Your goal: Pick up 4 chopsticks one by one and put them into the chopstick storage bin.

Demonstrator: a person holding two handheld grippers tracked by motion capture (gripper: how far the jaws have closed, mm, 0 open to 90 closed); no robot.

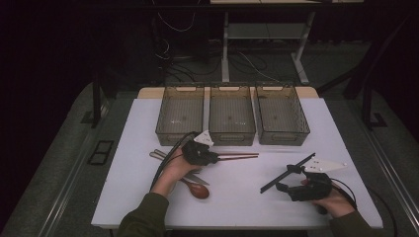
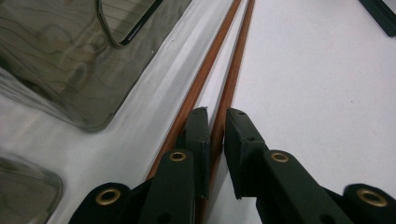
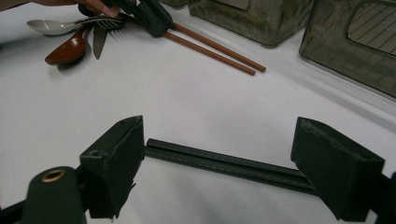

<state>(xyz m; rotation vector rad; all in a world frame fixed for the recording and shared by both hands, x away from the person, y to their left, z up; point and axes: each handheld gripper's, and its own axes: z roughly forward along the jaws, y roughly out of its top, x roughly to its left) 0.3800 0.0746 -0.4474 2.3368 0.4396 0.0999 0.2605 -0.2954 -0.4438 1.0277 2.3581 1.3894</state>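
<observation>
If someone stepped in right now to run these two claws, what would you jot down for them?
Left claw: nearly shut around one of the brown chopsticks, which lie on the table before the middle bin.
Right claw: open, straddling the black chopsticks, not gripping.
Done: nothing binned that I can see.
Left: lift both pairs; spoons, fork and knife wait by the left hand.

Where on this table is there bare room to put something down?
The white table is bare between the left gripper and right gripper, and along its far-left edge. It is crowded by the wooden spoon, brown chopsticks, and bins.
</observation>
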